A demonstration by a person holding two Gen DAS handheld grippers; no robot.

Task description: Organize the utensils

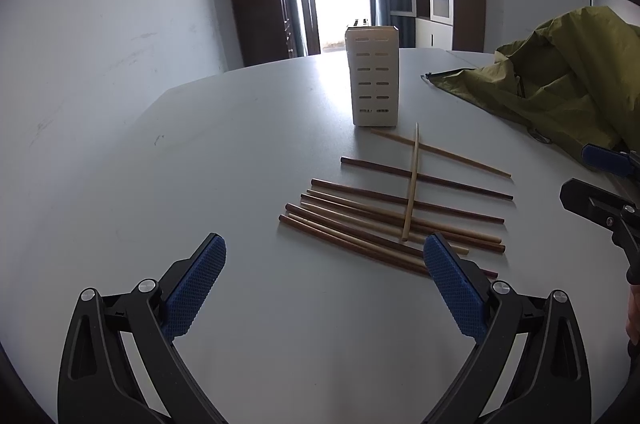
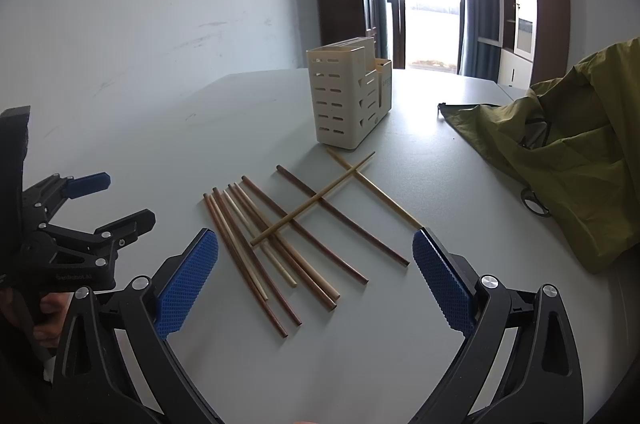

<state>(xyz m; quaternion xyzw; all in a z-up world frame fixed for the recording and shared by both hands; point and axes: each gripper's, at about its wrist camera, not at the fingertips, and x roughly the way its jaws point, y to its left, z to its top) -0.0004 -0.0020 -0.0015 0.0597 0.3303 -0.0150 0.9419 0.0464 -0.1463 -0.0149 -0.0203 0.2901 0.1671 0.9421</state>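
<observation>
While every chopstick (image 2: 280, 240) lies loose on the table (image 2: 400, 344) — holder (image 2: 344, 96) apparently unfilled — left gripper (image 1: 324, 288) and right gripper (image 2: 316, 280) hover spread, empty.

Both tongs share one build. The left tongs (image 1: 324, 298) have two black curved plastic arms, each with an elongated cut-out slot near its base, and silver round-headed screws at the linkage joints. Each finger carries a blue pad (image 1: 195, 288) with a fine diamond knurl. The right tongs (image 2: 316, 288) match: black arms, slots, silver screws, blue textured pads (image 2: 442, 284). Seen from the right wrist, left of those pads, the other tool's black body shows small screws and faint pale lettering, too blurred to read.
</observation>
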